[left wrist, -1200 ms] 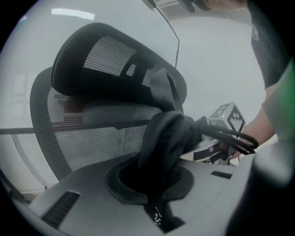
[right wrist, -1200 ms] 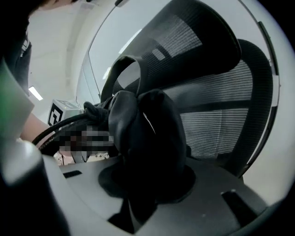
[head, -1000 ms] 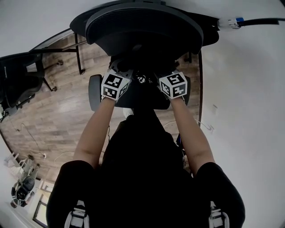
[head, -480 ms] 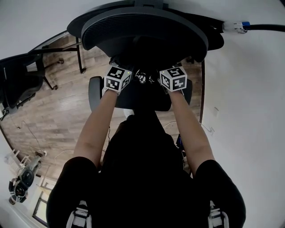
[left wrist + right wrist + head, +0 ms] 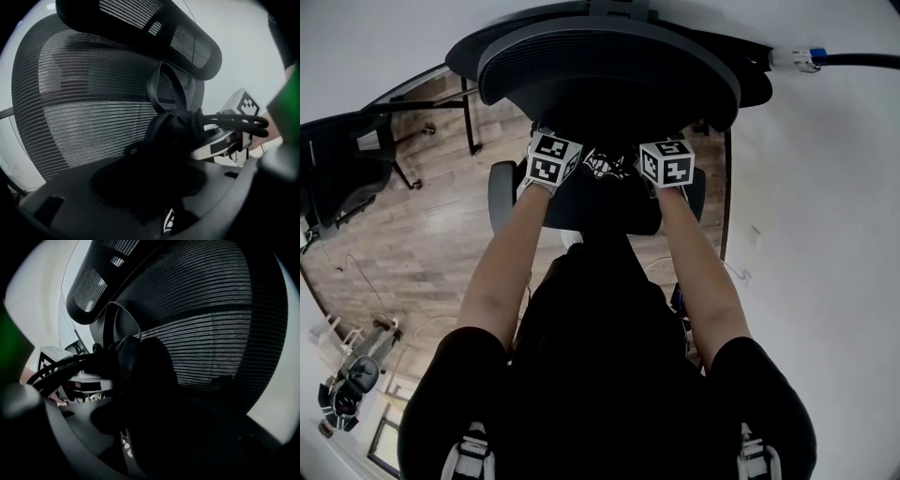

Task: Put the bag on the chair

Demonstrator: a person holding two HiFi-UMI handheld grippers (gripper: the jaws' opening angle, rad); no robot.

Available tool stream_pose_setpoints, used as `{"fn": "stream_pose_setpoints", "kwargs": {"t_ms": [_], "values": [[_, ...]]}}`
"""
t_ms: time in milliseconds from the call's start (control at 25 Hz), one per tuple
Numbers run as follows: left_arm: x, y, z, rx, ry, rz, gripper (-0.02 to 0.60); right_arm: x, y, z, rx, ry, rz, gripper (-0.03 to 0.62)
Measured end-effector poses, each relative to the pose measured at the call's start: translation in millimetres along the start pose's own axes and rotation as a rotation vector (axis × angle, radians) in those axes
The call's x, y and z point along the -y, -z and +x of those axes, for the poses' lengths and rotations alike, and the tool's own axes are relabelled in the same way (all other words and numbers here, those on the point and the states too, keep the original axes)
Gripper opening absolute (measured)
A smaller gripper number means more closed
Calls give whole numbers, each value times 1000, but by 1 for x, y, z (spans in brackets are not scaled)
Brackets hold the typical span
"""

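Fingers of left gripper (image 5: 553, 155): spread wide, just been opening; black bag (image 5: 164, 154) between them, pads off its fabric.
Fingers of right gripper (image 5: 666, 161): likewise wide apart, just been opening; same bag between them, not clamped.
Far left: second chair (image 5: 337, 178), dark, standing on the wooden floor (image 5: 431, 244), well apart from the work.
Left forearm (image 5: 502, 272): bare, stretched forward, gripper at its end, just short of the chair's upper edge in the head view.
Bag: resting on the seat (image 5: 502, 202) of the mesh office chair (image 5: 84, 103), slumped against the lower backrest; strap loop (image 5: 157, 89) standing upright above it; small white print (image 5: 168, 220) on the near edge.
Headrest (image 5: 140, 28): curved, mesh in a dark frame, above the backrest; in the head view covers both grippers' tips.
Right forearm (image 5: 698, 272): bare, roughly parallel to the left one, gripper level with the other, bag between the two.
Far right: dark cable (image 5: 862, 58) ending in a white-and-blue plug (image 5: 792, 58), against a pale surface.
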State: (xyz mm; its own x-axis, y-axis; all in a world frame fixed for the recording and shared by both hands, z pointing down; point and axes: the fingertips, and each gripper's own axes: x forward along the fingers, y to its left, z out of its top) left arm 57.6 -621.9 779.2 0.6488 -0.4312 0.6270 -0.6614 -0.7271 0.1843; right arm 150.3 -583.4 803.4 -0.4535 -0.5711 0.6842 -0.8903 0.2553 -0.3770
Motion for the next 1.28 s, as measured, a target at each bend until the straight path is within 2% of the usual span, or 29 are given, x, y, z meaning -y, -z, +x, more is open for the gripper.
{"fn": "stream_pose_setpoints", "kwargs": {"t_ms": [80,240,440,640,800,920,1160,1280], "values": [[0,3,-5,-5,0,1,249,3,0,-6,10,19,18,307],[1,2,-22,10,5,-12,288,7,2,-24,28,53,39,334],[7,-8,-56,40,-1,1,296,3,5,-57,53,87,38,342],[27,-31,-100,108,25,2,296,-16,1,-100,112,107,40,342],[44,-49,-146,148,56,19,296,-54,-9,-138,172,105,37,341],[64,-61,-180,188,71,34,295,-87,-17,-167,229,66,25,337],[99,-70,-244,253,123,67,293,-157,-33,-223,366,11,-56,293],[127,-82,-285,309,149,86,269,-191,-38,-267,443,-1,-106,272]]}}
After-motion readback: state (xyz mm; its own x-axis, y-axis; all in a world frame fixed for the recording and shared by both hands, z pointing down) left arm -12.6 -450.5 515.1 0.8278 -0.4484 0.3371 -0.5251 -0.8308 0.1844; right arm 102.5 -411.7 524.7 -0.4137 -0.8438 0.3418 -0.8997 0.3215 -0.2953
